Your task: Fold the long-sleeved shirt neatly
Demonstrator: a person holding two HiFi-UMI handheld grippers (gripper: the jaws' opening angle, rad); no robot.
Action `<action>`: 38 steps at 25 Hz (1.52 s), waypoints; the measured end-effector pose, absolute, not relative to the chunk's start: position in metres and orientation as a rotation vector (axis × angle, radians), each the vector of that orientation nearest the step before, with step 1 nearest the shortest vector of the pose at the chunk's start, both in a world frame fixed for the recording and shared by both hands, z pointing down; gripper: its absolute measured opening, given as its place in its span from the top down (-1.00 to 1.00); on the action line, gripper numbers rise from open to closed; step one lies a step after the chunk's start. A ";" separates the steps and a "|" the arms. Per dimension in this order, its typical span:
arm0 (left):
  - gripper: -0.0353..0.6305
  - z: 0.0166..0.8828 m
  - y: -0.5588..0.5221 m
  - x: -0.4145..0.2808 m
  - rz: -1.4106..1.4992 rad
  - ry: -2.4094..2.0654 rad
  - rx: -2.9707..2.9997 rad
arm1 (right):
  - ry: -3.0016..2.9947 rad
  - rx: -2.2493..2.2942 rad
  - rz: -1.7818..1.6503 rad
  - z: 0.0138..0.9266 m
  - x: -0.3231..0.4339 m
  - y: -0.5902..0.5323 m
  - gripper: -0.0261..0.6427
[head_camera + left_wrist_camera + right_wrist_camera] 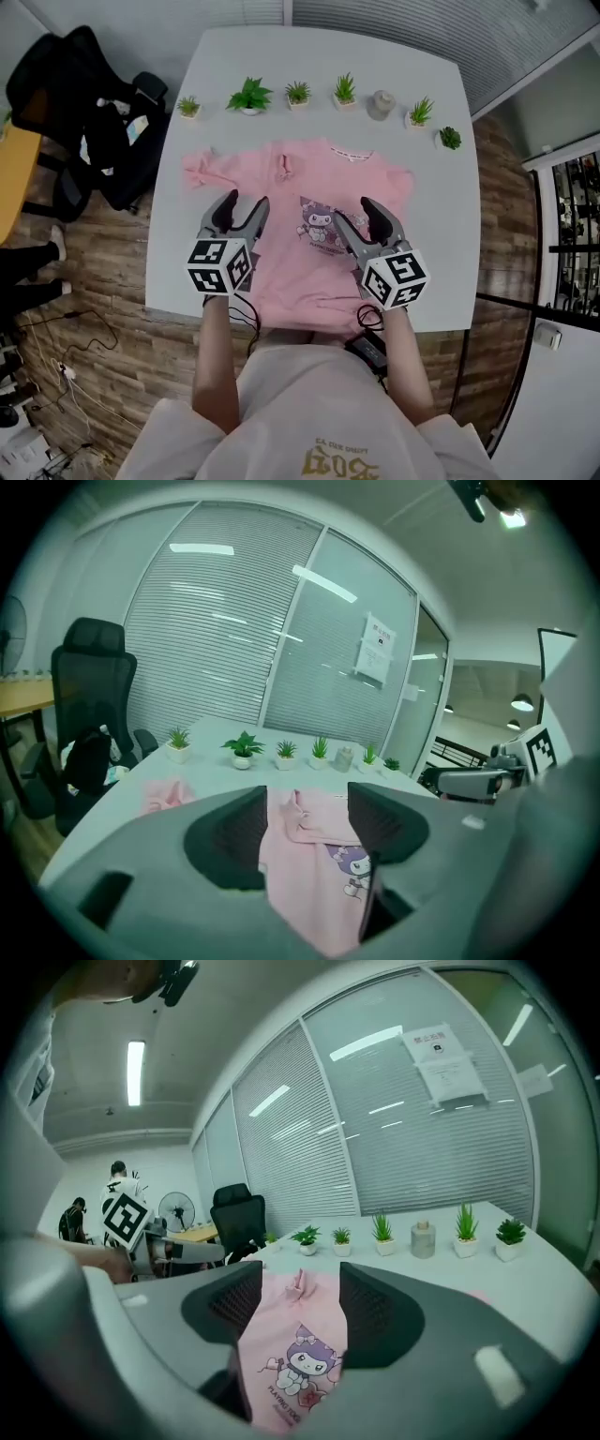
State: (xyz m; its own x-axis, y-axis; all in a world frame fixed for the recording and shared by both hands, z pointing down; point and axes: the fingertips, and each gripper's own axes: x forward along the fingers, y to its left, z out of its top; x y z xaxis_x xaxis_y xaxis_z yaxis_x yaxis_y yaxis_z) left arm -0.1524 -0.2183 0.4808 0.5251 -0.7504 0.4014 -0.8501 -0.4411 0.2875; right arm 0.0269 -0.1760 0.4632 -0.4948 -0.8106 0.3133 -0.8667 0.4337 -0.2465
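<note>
A pink long-sleeved shirt with a cartoon print lies face up on the white table, collar at the far side. Its hem reaches the table's front edge. One sleeve is bunched at the far left, and a cuff rests on the chest. My left gripper hovers open above the shirt's left half, nothing between its fingers. My right gripper hovers open above the right half, by the print, also empty. In the left gripper view the shirt shows beyond the left gripper. The right gripper likewise frames the print.
A row of small potted plants and a grey jar stands along the table's far edge. A black office chair draped with dark things stands to the left, next to a wooden desk. Glass walls with blinds lie beyond the table.
</note>
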 end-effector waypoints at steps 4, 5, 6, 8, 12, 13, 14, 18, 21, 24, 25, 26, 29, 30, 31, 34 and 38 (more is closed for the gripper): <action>0.07 0.461 -0.185 -0.153 0.285 -1.356 2.312 | -2.589 1.557 0.593 0.438 0.049 -0.139 0.14; 0.07 0.456 -0.176 -0.155 0.286 -1.373 2.312 | -2.609 1.564 0.602 0.432 0.053 -0.129 0.14; 0.07 0.450 -0.167 -0.158 0.285 -1.391 2.311 | -2.632 1.569 0.617 0.426 0.055 -0.118 0.14; 0.07 0.439 -0.148 -0.163 0.279 -1.427 2.308 | -2.675 1.577 0.658 0.418 0.060 -0.098 0.14; 0.08 0.429 -0.112 -0.180 0.278 -1.493 2.282 | -2.728 1.579 0.710 0.412 0.062 -0.069 0.13; 0.08 0.427 -0.104 -0.186 0.277 -1.511 2.271 | -2.742 1.572 0.718 0.410 0.060 -0.064 0.13; 0.08 0.426 -0.097 -0.193 0.275 -1.529 2.260 | -2.756 1.562 0.722 0.409 0.056 -0.060 0.13; 0.09 0.423 -0.078 -0.215 0.263 -1.582 2.220 | -2.791 1.521 0.720 0.403 0.043 -0.050 0.13; 0.10 0.424 -0.073 -0.228 0.253 -1.598 2.204 | -2.791 1.518 0.712 0.400 0.035 -0.046 0.13; 0.10 0.430 -0.082 -0.241 0.237 -1.604 2.190 | -2.775 1.529 0.701 0.400 0.030 -0.051 0.13; 0.10 0.432 -0.087 -0.246 0.229 -1.603 2.186 | -2.768 1.533 0.698 0.402 0.028 -0.055 0.13; 0.10 0.435 -0.093 -0.251 0.224 -1.601 2.183 | -2.759 1.538 0.696 0.403 0.025 -0.060 0.13; 0.10 0.446 -0.117 -0.266 0.218 -1.581 2.177 | -2.728 1.556 0.690 0.409 0.012 -0.081 0.13; 0.10 0.450 -0.127 -0.272 0.222 -1.572 2.176 | -2.715 1.564 0.688 0.411 0.007 -0.090 0.13; 0.09 0.454 -0.138 -0.278 0.233 -1.566 2.177 | -2.701 1.574 0.686 0.413 0.001 -0.099 0.13; 0.10 0.470 -0.166 -0.297 0.318 -1.554 2.187 | -2.654 1.595 0.681 0.422 -0.020 -0.125 0.13; 0.09 0.502 -0.199 -0.318 0.404 -1.504 2.177 | -2.596 1.601 0.711 0.442 -0.050 -0.160 0.14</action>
